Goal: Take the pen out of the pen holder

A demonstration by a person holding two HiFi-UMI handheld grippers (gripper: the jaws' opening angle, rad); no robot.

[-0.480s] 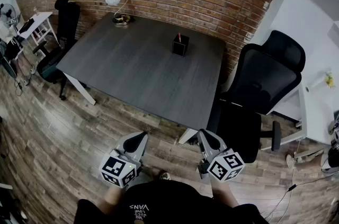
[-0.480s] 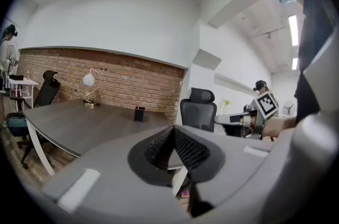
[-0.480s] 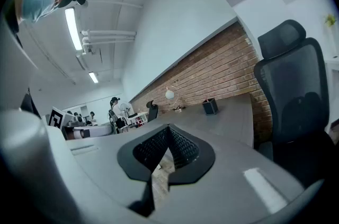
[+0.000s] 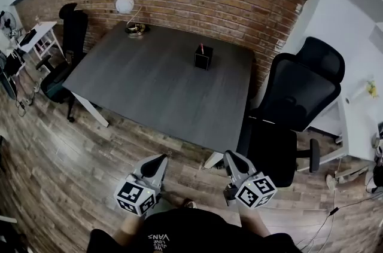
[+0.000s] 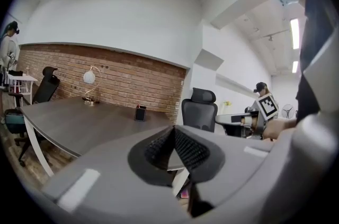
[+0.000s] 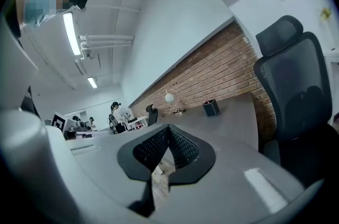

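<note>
A black square pen holder [image 4: 203, 57] stands on the far part of the dark grey table [image 4: 149, 84], with a red-tipped pen [image 4: 201, 48] sticking up out of it. The holder also shows small in the left gripper view as pen holder [image 5: 140, 113] and in the right gripper view as pen holder [image 6: 211, 107]. Both grippers hang low over the wooden floor, well short of the table's near edge. My left gripper [image 4: 159, 161] is shut with nothing in it, pads meeting at the tip [image 5: 173, 130]. My right gripper [image 4: 230, 157] is shut and empty too.
A black office chair [image 4: 293, 108] stands at the table's right corner, another chair [image 4: 69, 48] at its left end. A globe desk lamp [image 4: 127, 6] sits at the table's far left by the brick wall. A white side desk [image 4: 353, 126] is at the right.
The whole view has shifted slightly; the table and pen holder sit a little nearer. Both grippers keep their places low in front of the body, still shut.
</note>
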